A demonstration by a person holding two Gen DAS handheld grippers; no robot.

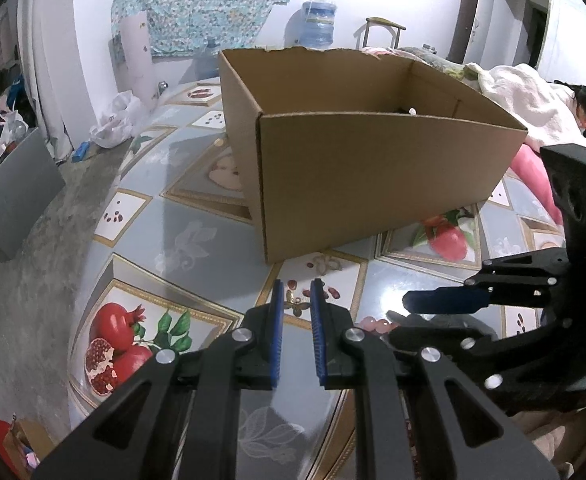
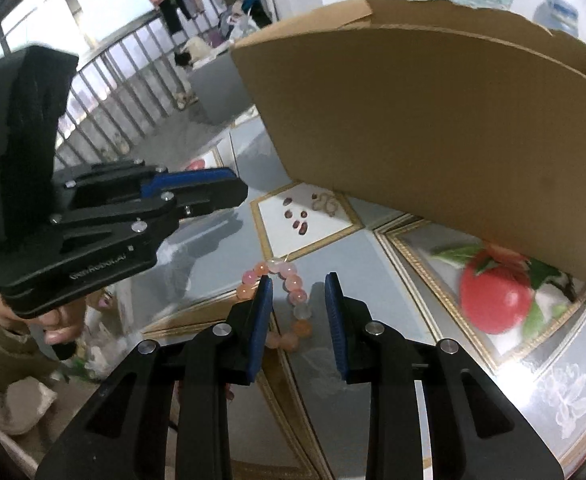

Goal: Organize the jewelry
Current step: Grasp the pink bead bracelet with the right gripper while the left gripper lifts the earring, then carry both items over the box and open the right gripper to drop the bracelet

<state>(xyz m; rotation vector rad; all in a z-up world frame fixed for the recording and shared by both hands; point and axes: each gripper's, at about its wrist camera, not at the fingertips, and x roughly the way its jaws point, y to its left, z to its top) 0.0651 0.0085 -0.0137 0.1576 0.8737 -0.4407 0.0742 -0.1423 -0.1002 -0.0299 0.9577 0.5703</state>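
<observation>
A bracelet of pink and orange beads (image 2: 293, 300) lies on the fruit-print tablecloth (image 2: 393, 360). My right gripper (image 2: 298, 290) hovers over it, open, its blue pads on either side of the beads without touching them. In the left wrist view a few of the bracelet's beads (image 1: 373, 325) show just left of the right gripper (image 1: 407, 316). My left gripper (image 1: 296, 294) points down at the cloth with a narrow gap between its pads and nothing in it. A small gold piece (image 1: 293, 304) lies on the cloth beneath that gap. The left gripper (image 2: 233, 188) hangs to the left of the bracelet.
An open cardboard box (image 1: 373, 168) stands on the table just beyond both grippers, and its wall (image 2: 433, 120) looms close. A pale coiled shape (image 2: 325, 204) lies near its foot. The table edge drops to a concrete floor (image 1: 33, 260) on the left. A person (image 1: 553, 96) lies behind the box.
</observation>
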